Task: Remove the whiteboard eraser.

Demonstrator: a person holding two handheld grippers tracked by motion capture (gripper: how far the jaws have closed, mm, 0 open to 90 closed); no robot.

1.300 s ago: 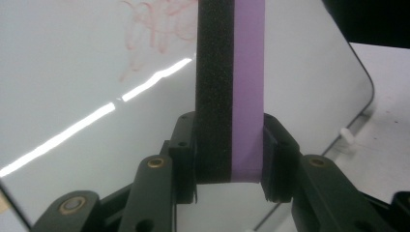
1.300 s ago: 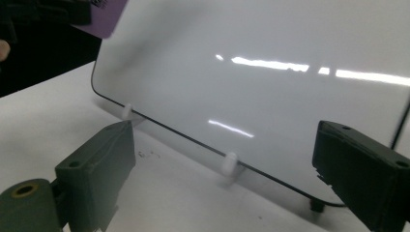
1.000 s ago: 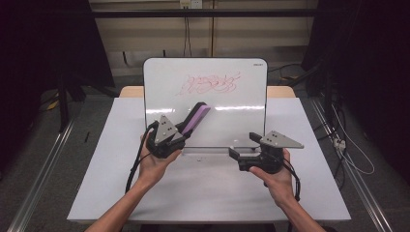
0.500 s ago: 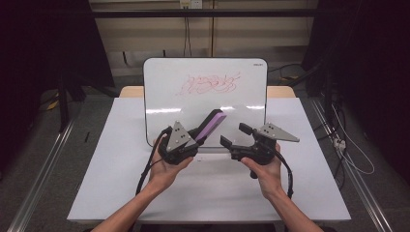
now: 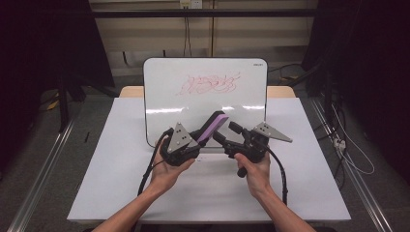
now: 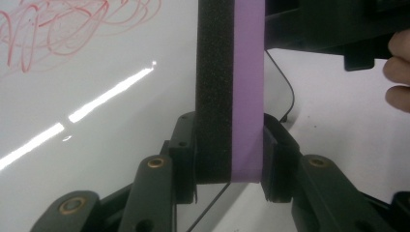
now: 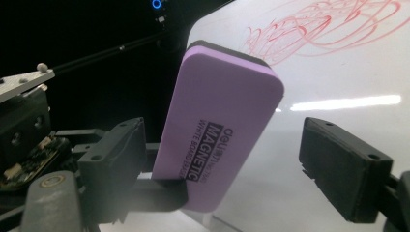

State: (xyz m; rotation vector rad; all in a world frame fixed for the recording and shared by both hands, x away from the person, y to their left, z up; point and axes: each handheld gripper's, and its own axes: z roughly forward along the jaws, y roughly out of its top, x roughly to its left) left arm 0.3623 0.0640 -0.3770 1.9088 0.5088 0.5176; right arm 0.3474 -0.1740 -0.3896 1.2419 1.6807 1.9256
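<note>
The purple-backed eraser (image 5: 212,127) is held above the near edge of the whiteboard (image 5: 164,96), which lies on the tabletop (image 5: 111,159); the left gripper (image 6: 229,154) is clenched on the eraser's lower end, across its thickness, so its long axis runs up and away along that gripper's jaws. In the right gripper view the right gripper (image 7: 227,164) is released, its jaws standing either side of the eraser's purple face without touching it. The red scribble (image 5: 208,84) lies further up the board, so the eraser's free end already points roughly towards it.

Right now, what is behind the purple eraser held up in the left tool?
Behind the eraser, clamped in the left tool, stands the whiteboard with red scribbles. The eraser and both tools cover part of the board's lower area, so any marks there cannot be seen.
</note>
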